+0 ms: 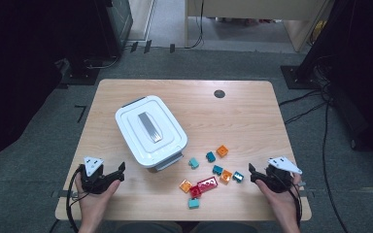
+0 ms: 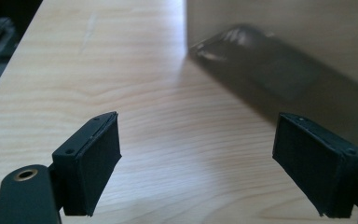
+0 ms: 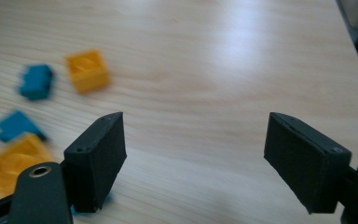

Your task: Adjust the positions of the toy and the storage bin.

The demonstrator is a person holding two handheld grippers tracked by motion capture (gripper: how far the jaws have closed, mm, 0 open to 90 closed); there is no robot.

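A white lidded box with a grey handle sits on the wooden table, left of centre. Several small bricks lie near the front: orange, teal, another teal and a red one. My left gripper rests at the front left, open and empty, just left of the box's near corner; the left gripper view has the box's wall ahead to the right. My right gripper sits at the front right, open and empty, right of the bricks. An orange brick and a teal brick lie to its left.
The table's front edge runs close under both hands. A dark round grommet is set in the far part of the top. Cables trail on the floor to the right of the table.
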